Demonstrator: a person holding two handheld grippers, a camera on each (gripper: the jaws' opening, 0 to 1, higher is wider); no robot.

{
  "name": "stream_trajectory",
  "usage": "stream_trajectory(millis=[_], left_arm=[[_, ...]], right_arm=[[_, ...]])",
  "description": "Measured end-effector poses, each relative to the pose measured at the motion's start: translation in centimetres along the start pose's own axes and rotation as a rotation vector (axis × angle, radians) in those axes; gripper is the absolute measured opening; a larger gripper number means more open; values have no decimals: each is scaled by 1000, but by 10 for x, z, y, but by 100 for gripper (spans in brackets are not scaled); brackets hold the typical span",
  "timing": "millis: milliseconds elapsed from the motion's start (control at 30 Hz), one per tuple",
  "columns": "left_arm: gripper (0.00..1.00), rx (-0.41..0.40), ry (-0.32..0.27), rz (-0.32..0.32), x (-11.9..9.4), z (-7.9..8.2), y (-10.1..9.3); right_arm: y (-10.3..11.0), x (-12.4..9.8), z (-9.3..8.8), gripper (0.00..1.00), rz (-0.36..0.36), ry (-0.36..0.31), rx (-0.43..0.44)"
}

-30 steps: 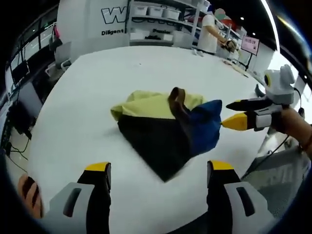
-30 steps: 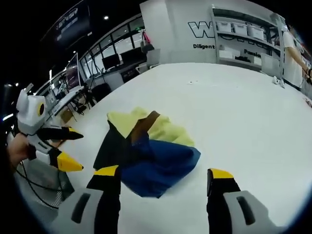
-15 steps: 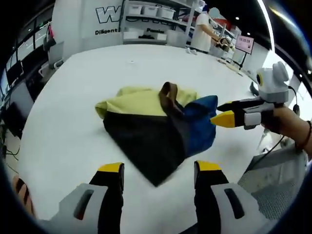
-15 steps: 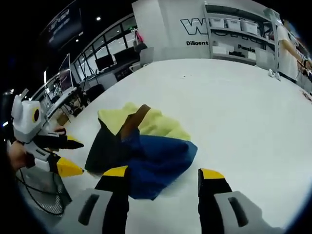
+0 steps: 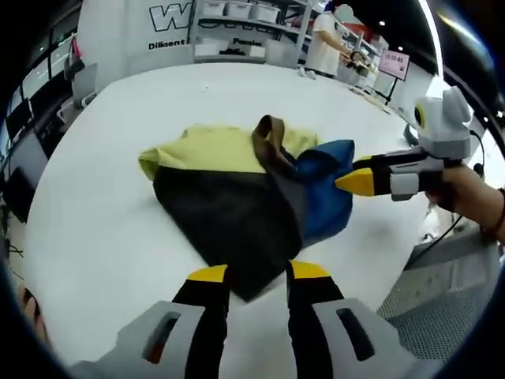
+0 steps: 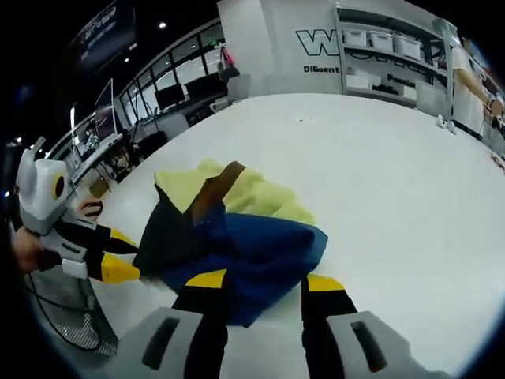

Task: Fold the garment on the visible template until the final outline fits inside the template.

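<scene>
The garment [image 5: 237, 193] lies bunched in a rough heap on the white surface [image 5: 102, 229], not flat. It has three colour areas: a pale yellow part on the far side, a black part toward the near edge that comes to a point, and a blue part on the side next to the right tool. A brown strip [image 5: 270, 142] loops up over the top of the heap where the colours meet. In the right gripper view the same garment [image 6: 229, 229] shows its blue part nearest the camera, the black part to the left and the yellow behind.

The left tool [image 5: 249, 275] sits low at the black point of the cloth, its yellow-tipped jaws drawn close with a narrow gap between them; I cannot tell whether cloth is pinched there. The right tool [image 6: 264, 282] hangs over the near edge of the blue part, its jaws also close but still apart, and whether they hold cloth is unclear. In the left gripper view the right tool comes in from the right, its yellow tip touching or just beside the blue fold.

Beyond the surface stand shelves with white bins [image 5: 237, 12], and a person [image 5: 323, 47] in a white top is near them.
</scene>
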State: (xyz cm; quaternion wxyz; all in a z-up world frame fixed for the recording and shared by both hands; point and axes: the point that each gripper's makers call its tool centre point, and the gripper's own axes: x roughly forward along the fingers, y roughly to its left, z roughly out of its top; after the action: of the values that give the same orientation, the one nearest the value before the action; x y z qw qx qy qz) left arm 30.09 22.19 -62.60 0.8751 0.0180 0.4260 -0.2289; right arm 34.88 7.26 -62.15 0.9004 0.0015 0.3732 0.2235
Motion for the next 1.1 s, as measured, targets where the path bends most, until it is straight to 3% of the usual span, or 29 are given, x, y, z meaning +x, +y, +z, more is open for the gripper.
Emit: stream_trajectory(millis=[133,267,400,667,900,933,1100], left_arm=[[20,-2,9,-3,3,-3,-1],[4,-15,35,0,5,-10,0],[0,-27,35,1,6,-11,1],[0,-56,21,3,1,-10,4],[0,-59,3,49,-12,-2,15],[0,-60,-6,52,-14,1,17],[0,-52,-33,88,-22,10,24]], right_arm=[[-3,0,1,16,-21,-3,-26],[-3,-2,2,8,-22,-6,-42],[-4,-2,1,3,-26,-4,-59],[-4,-5,3,0,-27,6,-96],[-5,-10,7,0,-31,-9,-122],[-7,-12,7,0,-47,-1,-177],[-3,-16,12,0,-55,-14,-210]])
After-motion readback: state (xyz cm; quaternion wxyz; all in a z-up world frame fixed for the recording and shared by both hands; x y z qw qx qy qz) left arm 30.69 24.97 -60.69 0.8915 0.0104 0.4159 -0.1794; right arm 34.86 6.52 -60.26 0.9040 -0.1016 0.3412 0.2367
